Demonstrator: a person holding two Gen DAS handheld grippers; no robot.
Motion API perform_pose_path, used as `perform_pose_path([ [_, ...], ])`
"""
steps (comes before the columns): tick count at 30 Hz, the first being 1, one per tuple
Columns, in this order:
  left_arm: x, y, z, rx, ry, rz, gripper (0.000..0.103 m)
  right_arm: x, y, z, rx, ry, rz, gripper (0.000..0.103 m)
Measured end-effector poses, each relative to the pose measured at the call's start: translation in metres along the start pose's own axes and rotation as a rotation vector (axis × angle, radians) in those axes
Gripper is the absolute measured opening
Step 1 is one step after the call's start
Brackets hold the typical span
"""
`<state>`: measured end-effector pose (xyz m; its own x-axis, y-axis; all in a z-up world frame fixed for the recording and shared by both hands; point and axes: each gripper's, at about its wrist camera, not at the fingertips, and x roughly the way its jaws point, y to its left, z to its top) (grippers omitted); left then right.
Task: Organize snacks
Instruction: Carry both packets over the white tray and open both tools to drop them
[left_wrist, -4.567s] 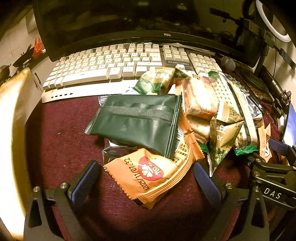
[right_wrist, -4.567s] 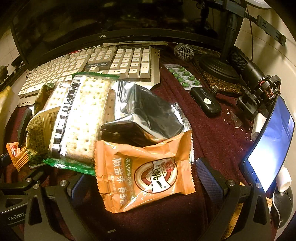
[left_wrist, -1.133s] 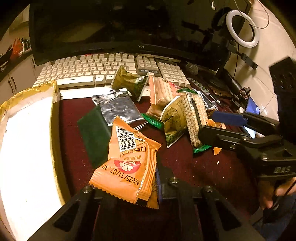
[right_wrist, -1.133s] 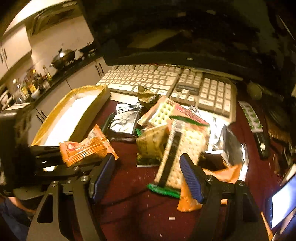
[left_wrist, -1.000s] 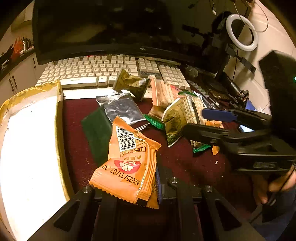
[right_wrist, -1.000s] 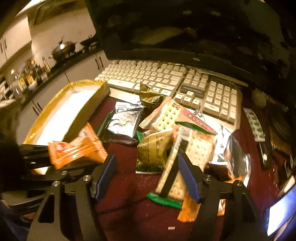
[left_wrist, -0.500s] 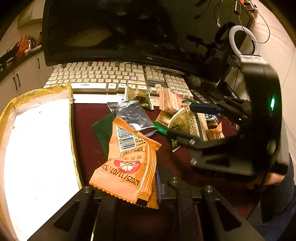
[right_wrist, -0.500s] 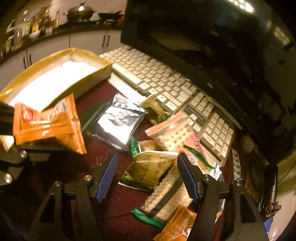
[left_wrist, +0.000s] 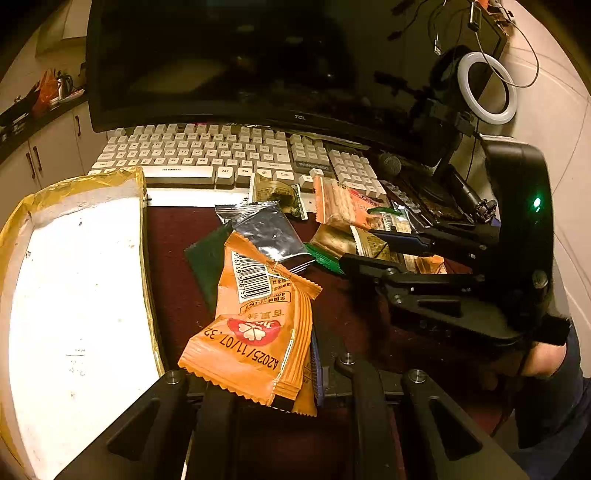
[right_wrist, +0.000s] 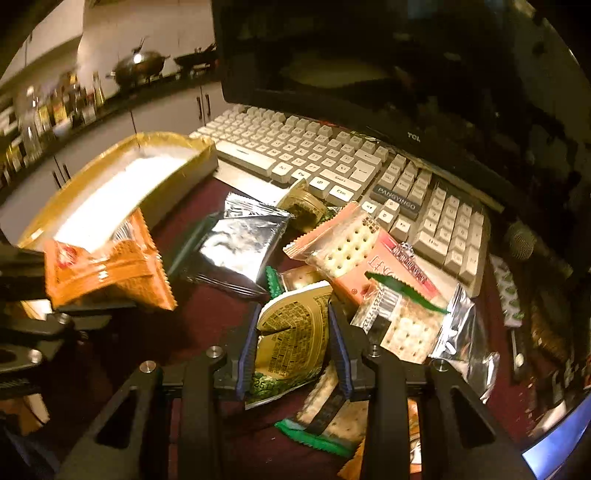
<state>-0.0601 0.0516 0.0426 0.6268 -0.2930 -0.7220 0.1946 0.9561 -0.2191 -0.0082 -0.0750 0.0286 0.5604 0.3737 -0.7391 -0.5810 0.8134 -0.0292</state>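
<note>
In the left wrist view, the left gripper (left_wrist: 258, 384) is seen clamped on the lower edge of an orange snack packet (left_wrist: 255, 325), which is held above the dark red worktop (left_wrist: 173, 288) just beside a shallow gold-rimmed tray (left_wrist: 146, 236) with a white floor. The packet is a crimp-sealed film pouch with a barcode and printed date; it is judged light and limp, so its sealed edge is the soundest place for a grip. A silver foil pouch (left_wrist: 266, 230) and a flat dark green pouch (left_wrist: 207, 258) are seen lying beyond it, in front of a white keyboard (left_wrist: 221, 155). The right gripper (left_wrist: 373, 251) is seen reaching into the pile from the right.

In the right wrist view, the jaws of the right gripper (right_wrist: 291, 343) have just been closing, and a gold-and-green snack packet (right_wrist: 291, 332) is pressed between the blue pads. Its film is glossy and creased, judged slippery and soft. Cracker packs (right_wrist: 343, 243) in clear wrap lie touching it; their contents are judged brittle, so only a gentle squeeze on the flat faces is advised.
</note>
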Motion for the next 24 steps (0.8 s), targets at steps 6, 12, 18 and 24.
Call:
perform_pose_path([
  [6, -0.002, -0.001, 0.0, -0.001, -0.007, 0.007, 0.013, -0.013, 0.002, 0.0, 0.04, -0.03, 0.075, 0.035],
  [12, -0.012, 0.003, 0.001, -0.011, -0.03, 0.019, 0.013, -0.025, 0.005, 0.003, 0.067, -0.057, 0.124, 0.035],
  [18, -0.02, 0.011, 0.001, -0.029, -0.046, 0.03, 0.013, -0.027, 0.005, 0.006, 0.113, -0.056, 0.185, 0.035],
  [24, -0.037, 0.032, 0.004, -0.066, -0.073, 0.065, 0.014, -0.03, 0.013, 0.018, 0.143, -0.06, 0.253, 0.035],
])
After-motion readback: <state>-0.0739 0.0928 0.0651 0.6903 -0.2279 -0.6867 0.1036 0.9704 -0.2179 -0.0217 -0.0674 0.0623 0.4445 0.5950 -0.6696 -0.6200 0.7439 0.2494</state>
